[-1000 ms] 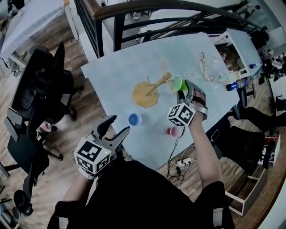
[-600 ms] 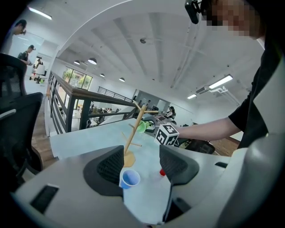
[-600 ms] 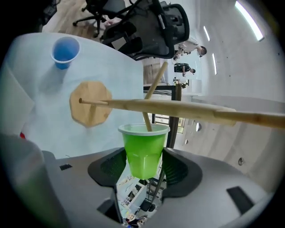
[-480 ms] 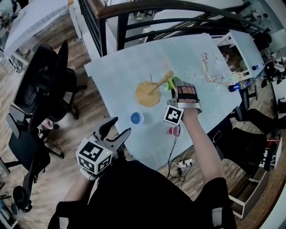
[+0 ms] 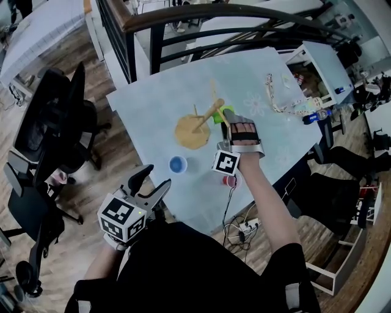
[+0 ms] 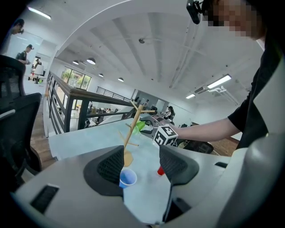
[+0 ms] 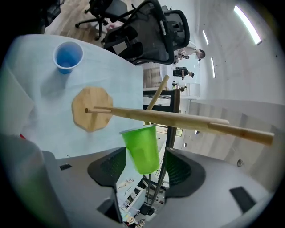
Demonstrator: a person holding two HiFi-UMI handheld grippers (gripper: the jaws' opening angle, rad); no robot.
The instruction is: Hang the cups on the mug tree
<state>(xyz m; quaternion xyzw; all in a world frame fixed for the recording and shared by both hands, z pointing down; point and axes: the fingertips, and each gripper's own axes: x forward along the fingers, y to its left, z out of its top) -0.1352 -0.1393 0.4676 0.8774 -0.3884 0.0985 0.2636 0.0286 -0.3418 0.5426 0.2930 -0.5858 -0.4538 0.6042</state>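
Note:
The wooden mug tree (image 5: 192, 132) stands mid-table, and its stem (image 7: 178, 118) crosses the right gripper view. A green cup (image 7: 141, 149) hangs rim-up just under that stem, beside the tree (image 5: 226, 114). My right gripper (image 7: 145, 153) stands open around the cup's lower half, with a gap showing on each side. In the head view this gripper (image 5: 228, 118) reaches in from the right. A blue cup (image 5: 178, 164) and a red cup (image 5: 230, 181) stand on the table. My left gripper (image 5: 157, 177) is open and empty near the front edge, pointing at the blue cup (image 6: 128, 178).
Black office chairs (image 5: 55, 122) stand left of the pale table (image 5: 146, 104). A dark railing (image 5: 183, 12) runs behind it. A beaded strap (image 5: 281, 101) lies at the table's right side. Cables and a power strip (image 5: 244, 227) lie on the floor in front.
My right gripper has carried the green cup leftward from beside the tree up against its stem. The left gripper has stayed in place, open.

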